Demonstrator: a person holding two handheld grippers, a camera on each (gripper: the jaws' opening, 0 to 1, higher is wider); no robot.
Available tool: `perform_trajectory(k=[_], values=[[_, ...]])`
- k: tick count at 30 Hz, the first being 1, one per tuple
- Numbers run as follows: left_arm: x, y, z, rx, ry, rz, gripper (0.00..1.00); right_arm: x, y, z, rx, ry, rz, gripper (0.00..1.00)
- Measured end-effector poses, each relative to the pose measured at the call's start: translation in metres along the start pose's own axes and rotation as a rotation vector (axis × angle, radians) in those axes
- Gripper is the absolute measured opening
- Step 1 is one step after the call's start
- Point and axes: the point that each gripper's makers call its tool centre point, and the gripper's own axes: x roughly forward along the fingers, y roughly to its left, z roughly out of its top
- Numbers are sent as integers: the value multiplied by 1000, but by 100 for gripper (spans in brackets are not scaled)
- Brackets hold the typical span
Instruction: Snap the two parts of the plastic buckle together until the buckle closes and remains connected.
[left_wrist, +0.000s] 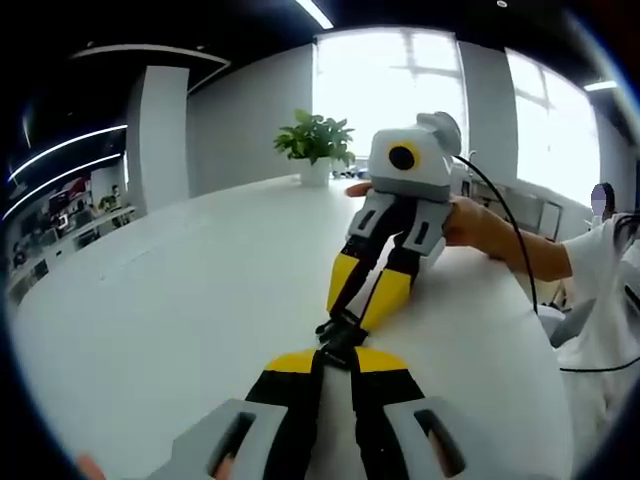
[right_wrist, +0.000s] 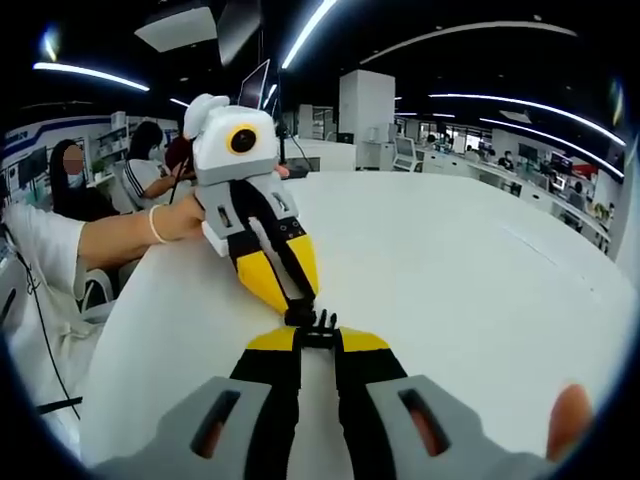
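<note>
Left claw pinched onto one black buckle half, right claw pinched onto the other buckle half. Tips meeting head-on, halves touching between them, above white worktop.

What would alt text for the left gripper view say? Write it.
Two yellow-tipped grippers, left gripper and right gripper, meet tip to tip over a white table, each pinching part of a small black buckle. A potted plant stands behind.
</note>
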Motion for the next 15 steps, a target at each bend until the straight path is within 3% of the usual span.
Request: perform_trajectory(k=[7,15], values=[[0,-2,0,-26,-9,-25,11,-5,-1,8,21,-53,20,8],[-3,-3,-1,-28,-11,-35,11,-2,7,5,15,-25,7,11]])
